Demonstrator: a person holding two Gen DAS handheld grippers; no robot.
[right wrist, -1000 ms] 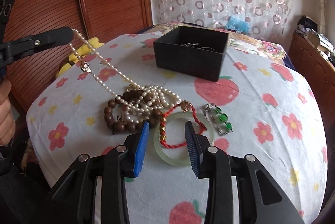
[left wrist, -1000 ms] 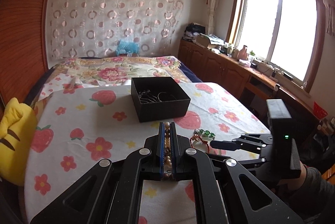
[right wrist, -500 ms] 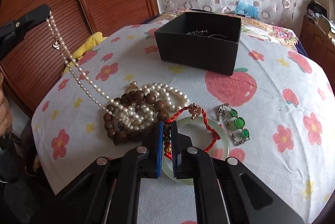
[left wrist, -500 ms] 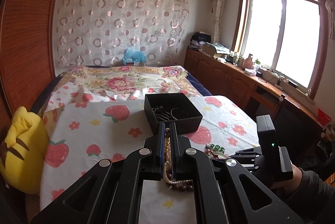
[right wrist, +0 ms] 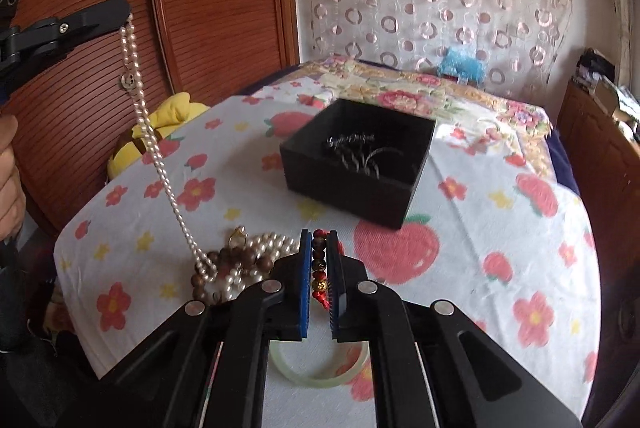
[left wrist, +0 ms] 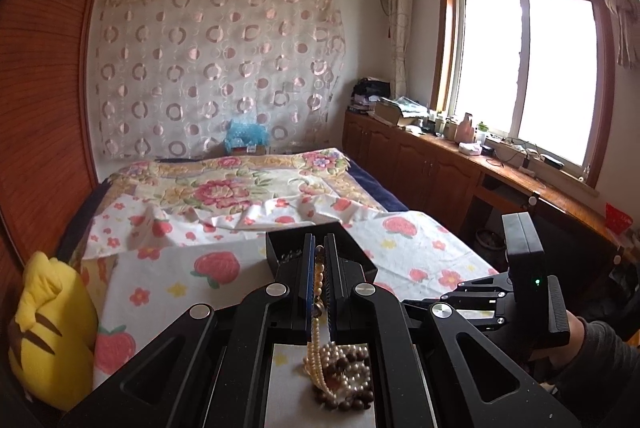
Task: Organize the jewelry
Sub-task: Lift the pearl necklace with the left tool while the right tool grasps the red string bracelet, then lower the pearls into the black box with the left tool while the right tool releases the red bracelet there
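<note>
While the left gripper (left wrist: 319, 282) pinched the pearl necklace (right wrist: 160, 155) hanging to the table, the right gripper (right wrist: 320, 280), clamped on the red bracelet (right wrist: 321, 268), stood nearer the black box (right wrist: 356, 163) straight ahead.

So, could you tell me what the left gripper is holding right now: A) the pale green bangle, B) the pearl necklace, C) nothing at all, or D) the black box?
B: the left gripper is shut on the pearl necklace, which hangs from its tip down to the pile of beads on the cloth, while the green bangle lies flat below the right gripper.
</note>
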